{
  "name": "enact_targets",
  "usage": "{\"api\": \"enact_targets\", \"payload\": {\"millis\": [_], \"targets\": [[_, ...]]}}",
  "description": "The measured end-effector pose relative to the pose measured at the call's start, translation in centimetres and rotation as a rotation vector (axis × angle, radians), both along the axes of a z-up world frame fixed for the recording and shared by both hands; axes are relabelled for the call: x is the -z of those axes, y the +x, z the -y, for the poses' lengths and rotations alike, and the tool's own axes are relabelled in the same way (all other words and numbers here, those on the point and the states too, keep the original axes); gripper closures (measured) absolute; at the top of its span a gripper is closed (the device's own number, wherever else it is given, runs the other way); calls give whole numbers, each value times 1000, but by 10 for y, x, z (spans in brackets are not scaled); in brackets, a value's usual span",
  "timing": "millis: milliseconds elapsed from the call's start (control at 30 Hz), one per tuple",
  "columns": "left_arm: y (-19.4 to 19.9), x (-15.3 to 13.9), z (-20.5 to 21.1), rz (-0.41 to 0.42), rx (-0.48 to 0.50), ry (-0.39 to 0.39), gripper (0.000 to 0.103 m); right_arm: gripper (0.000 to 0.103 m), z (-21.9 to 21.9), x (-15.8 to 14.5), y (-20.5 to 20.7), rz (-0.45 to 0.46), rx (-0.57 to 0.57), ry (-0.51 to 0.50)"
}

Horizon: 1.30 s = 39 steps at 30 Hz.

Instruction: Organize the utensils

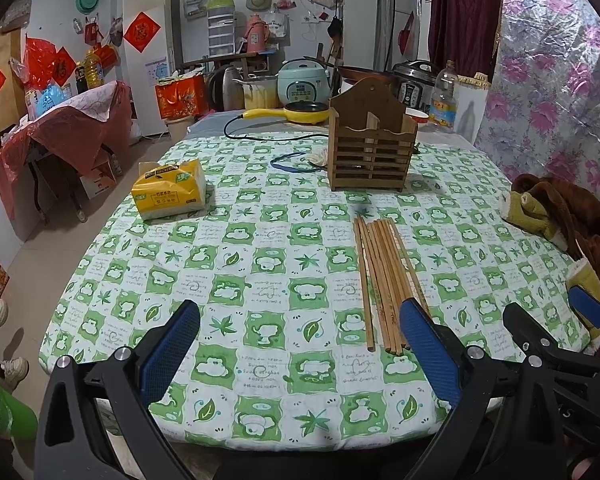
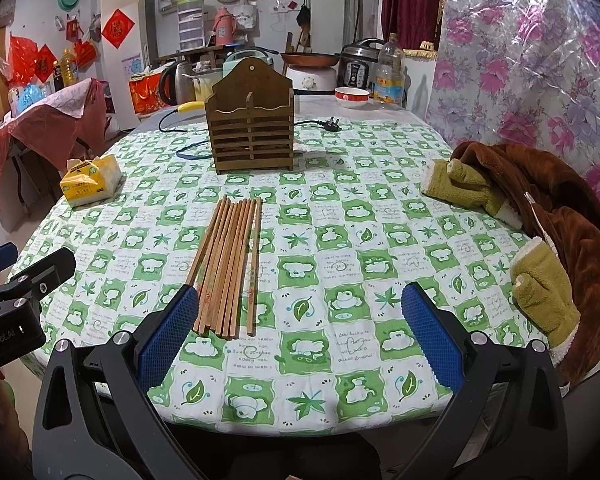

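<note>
- Left hand-held gripper (image 1: 300, 344), lower centre of the left wrist view: its blue-padded jaws are spread wide and hold nothing. It hovers at the near edge of the tabletop (image 1: 260, 280), with its right pad just beside the near ends of the chopsticks (image 1: 384, 280).
- Tissue pack (image 1: 168, 190), left of centre in the left wrist view: it lies well apart from the task's things and is unlikely to interfere.
- Chopsticks, centre of the right wrist view (image 2: 230, 264): a loose fan of slim, light wooden sticks lies flat on the green-checked cloth. The far tips point toward the holder, and one stick lies slightly apart at the right of the bundle.
- Risk, judged from the layout: a pinch across such a loose bundle may catch only some of the sticks. The rest could roll or slide, since the sticks are thin and smooth. Their near ends lie close to the tabletop's edge, so a nudged stick could drop off.
- Wooden slatted holder (image 2: 252, 132), upper centre of the right wrist view: it stands upright beyond the chopsticks, its compartments open at the top. It looks light, so sticks entering at a slant could strike its front rim and push or tip it.
- Right hand-held gripper (image 2: 300, 320), lower centre of the right wrist view: its jaws are likewise spread and empty, with the left pad just beside the bundle's near ends. The two grippers sit close together and could collide if both reach in.
- Brown garment (image 2: 540, 208), right edge of the right wrist view: it is draped at the tabletop's rim, apart from the chopsticks.
</note>
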State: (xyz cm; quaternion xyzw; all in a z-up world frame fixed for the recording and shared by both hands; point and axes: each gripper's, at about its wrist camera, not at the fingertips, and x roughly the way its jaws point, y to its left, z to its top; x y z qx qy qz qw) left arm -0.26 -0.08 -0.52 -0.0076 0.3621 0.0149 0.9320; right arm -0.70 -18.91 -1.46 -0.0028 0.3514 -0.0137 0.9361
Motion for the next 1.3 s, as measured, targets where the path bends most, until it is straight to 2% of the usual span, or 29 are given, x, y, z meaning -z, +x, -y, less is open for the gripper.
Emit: {"api": "enact_targets", "payload": {"millis": [1300], "targets": [[1, 2, 1, -9, 0, -1, 5, 5, -1, 2, 2, -7, -2, -2]]}}
